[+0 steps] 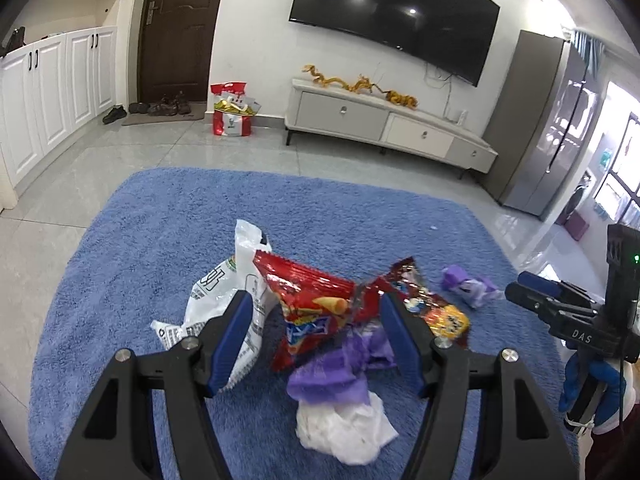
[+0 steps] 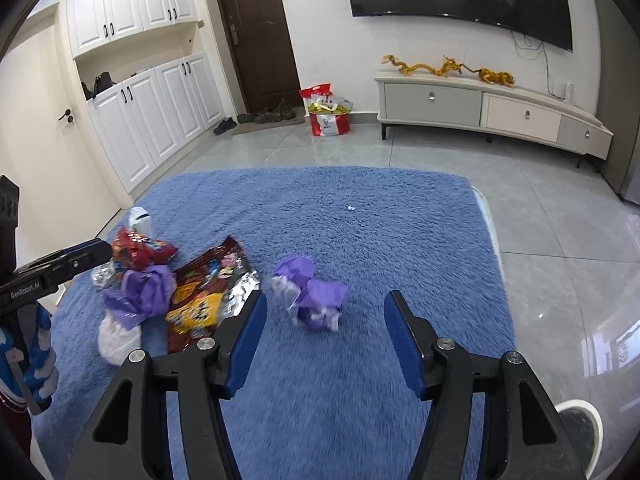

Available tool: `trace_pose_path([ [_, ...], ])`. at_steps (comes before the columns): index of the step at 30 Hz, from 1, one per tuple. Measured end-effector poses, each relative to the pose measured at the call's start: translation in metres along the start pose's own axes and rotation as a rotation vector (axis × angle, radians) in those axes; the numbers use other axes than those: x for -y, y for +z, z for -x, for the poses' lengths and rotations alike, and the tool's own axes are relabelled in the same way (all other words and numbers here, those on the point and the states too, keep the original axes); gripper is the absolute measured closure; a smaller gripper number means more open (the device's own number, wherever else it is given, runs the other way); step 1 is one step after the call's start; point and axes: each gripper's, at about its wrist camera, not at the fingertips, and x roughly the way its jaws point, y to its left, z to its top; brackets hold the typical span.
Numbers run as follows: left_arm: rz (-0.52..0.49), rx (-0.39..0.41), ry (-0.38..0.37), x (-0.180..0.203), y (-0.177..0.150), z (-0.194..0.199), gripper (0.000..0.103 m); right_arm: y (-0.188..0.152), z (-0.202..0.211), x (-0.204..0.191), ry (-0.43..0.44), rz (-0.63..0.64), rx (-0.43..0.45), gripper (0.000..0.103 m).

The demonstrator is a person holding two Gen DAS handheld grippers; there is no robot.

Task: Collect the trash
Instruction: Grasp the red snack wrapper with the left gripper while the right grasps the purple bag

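Observation:
Trash lies in a pile on the blue rug [image 1: 160,240]. In the left wrist view my left gripper [image 1: 316,312] is open above a red snack bag [image 1: 316,304], with a white plastic bag [image 1: 224,300] to its left, a dark red wrapper [image 1: 432,304] to its right, and purple wrapping [image 1: 336,372] and a white tissue [image 1: 344,428] nearer me. A separate purple wrapper [image 2: 312,296] lies ahead of my right gripper [image 2: 324,312], which is open and empty above the rug. The pile [image 2: 160,280] lies to its left.
A round white-rimmed bin [image 2: 580,428] shows at the lower right of the right wrist view. Grey tiled floor [image 2: 560,240] surrounds the rug. A TV cabinet [image 2: 480,108], a red paper bag [image 2: 328,116] and shoes by the door stand at the far wall.

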Motion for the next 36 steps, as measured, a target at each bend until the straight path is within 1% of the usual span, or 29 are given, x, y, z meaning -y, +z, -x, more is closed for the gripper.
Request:
trace_pose_path([
  [3, -0.003, -0.006, 0.016, 0.000, -0.001, -0.010, 0.040, 0.003, -0.020, 0.002, 0.011, 0.008, -0.017, 0.043],
  [8, 0.002, -0.017, 0.019, -0.003, 0.001, -0.023, 0.063, 0.006, -0.044, 0.005, 0.029, 0.007, -0.043, 0.043],
  [11, -0.001, -0.033, 0.018, -0.002, -0.001, -0.030, 0.072, 0.007, -0.049, 0.008, 0.053, 0.002, -0.063, 0.044],
  [12, -0.006, -0.035, 0.015, -0.001, -0.002, -0.031, 0.074, 0.007, -0.049, 0.008, 0.056, 0.001, -0.065, 0.045],
  [14, -0.007, -0.029, 0.008, 0.002, -0.005, -0.031, 0.077, 0.006, -0.051, 0.009, 0.062, -0.001, -0.078, 0.063],
  [17, -0.005, -0.010, 0.000, 0.005, -0.007, -0.024, 0.081, 0.007, -0.051, 0.009, 0.064, 0.007, -0.077, 0.067],
  [20, -0.003, 0.012, -0.005, 0.005, -0.008, -0.011, 0.083, 0.002, -0.047, 0.006, 0.065, 0.030, -0.078, 0.068],
  [26, -0.005, 0.054, -0.016, 0.004, -0.009, 0.025, 0.083, -0.011, -0.021, 0.002, 0.070, 0.022, -0.056, 0.068],
  [36, -0.044, 0.129, -0.014, 0.021, -0.023, 0.101, 0.083, -0.036, 0.067, -0.010, 0.083, 0.007, 0.040, 0.068],
])
